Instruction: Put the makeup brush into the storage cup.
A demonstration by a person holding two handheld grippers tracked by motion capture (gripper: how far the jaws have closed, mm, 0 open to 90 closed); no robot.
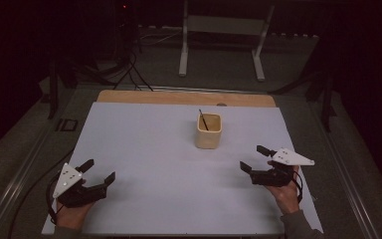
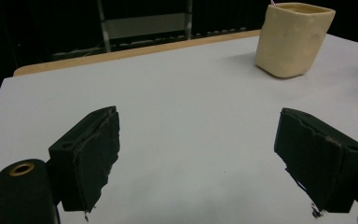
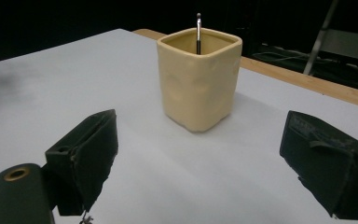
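Note:
A cream square cup (image 1: 209, 130) stands on the white mat (image 1: 144, 149), a little right of centre and toward the far side. A thin dark stick (image 1: 203, 119) leans inside it, its tip rising above the rim (image 3: 198, 32). My left gripper (image 1: 98, 171) rests open at the mat's near left, nothing between its jaws; the cup (image 2: 292, 38) lies far ahead at upper right. My right gripper (image 1: 255, 158) is open at the near right, aimed at the cup (image 3: 198, 78), which stands a short way ahead of its empty jaws.
A wooden table edge (image 1: 184, 97) runs beyond the mat. Behind it, on the dark floor, stands a white metal frame (image 1: 221, 40) with cables (image 1: 129, 69) to its left. Bare mat surrounds the cup on all sides.

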